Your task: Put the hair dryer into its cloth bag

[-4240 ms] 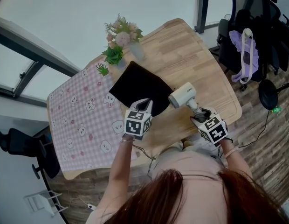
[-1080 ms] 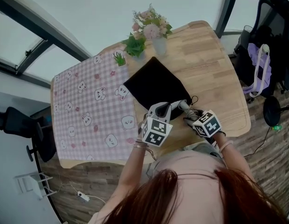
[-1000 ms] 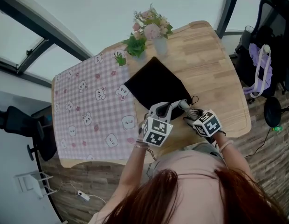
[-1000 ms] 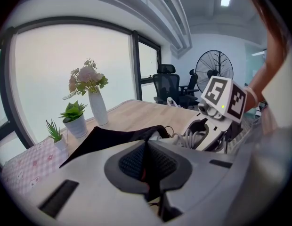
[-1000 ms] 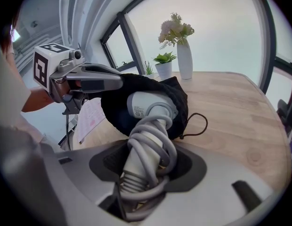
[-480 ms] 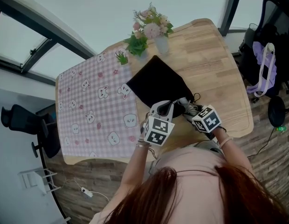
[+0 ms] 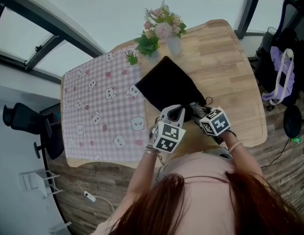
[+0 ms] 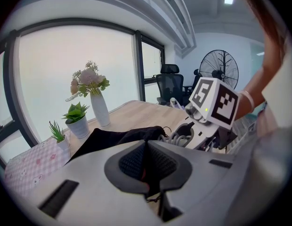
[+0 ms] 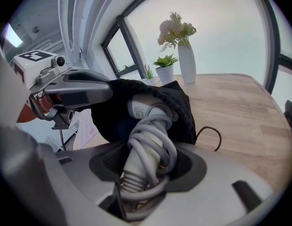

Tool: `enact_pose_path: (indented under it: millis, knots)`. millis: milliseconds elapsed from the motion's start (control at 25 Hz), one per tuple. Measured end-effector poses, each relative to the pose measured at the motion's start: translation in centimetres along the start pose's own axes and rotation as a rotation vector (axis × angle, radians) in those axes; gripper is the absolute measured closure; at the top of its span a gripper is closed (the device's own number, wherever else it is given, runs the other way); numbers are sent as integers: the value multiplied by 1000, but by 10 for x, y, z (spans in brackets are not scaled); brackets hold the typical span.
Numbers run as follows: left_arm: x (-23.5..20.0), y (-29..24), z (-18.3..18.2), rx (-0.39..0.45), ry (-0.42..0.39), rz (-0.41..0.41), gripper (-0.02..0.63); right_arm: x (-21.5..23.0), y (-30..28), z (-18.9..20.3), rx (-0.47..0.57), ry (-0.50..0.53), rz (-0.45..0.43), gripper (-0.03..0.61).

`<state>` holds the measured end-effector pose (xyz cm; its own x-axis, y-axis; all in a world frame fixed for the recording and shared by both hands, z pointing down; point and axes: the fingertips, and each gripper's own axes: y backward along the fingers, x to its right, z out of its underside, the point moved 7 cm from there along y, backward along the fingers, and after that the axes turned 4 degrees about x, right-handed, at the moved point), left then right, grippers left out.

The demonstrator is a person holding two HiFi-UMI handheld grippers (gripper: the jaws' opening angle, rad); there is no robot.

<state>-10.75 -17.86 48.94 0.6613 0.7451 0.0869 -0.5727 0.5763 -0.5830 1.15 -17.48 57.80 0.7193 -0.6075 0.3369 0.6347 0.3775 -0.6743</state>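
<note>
- The right gripper [image 9: 145,166] has its jaws standing fairly wide, clamped on the handle of the hair dryer [image 9: 143,109]. The pads press on the handle and on the grey cord [image 9: 158,142] coiled round it.
- The left gripper [image 8: 146,144] has its jaws closed tight. The right gripper view shows them pinching the left rim of the cloth bag [image 7: 166,84] and holding its mouth up.
- The dryer's head is already inside the black mouth. The handle and the cord still stick out on the near side.
- A drawstring [image 9: 213,134] loops on the wood just right of the mouth.
- The bag lies on the wooden bench [image 7: 225,67] with its closed end toward the far vase of flowers [image 7: 166,28]. A checked cloth [image 7: 93,106] covers the bench's left part.
- The step in hand looks like the insertion itself, roughly half done.
- Next, the handle probably has to be pushed further in while the left jaws keep the rim lifted. The bulky cord could catch on the rim.
- After that, the right jaws would need to let go and back out without dragging the dryer along.
- About four seconds earlier the dryer was wholly outside, held up to the right of the bag with its white head clear.
- A second ago more of the handle showed between the two grippers. The right one now sits closer to the mouth.
</note>
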Motion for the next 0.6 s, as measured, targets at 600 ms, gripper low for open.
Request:
enact_pose_path:
  millis: [600]
  knots:
    - [5, 2, -1, -3, -2, -3, 595, 3, -19, -17, 18, -40, -7, 350]
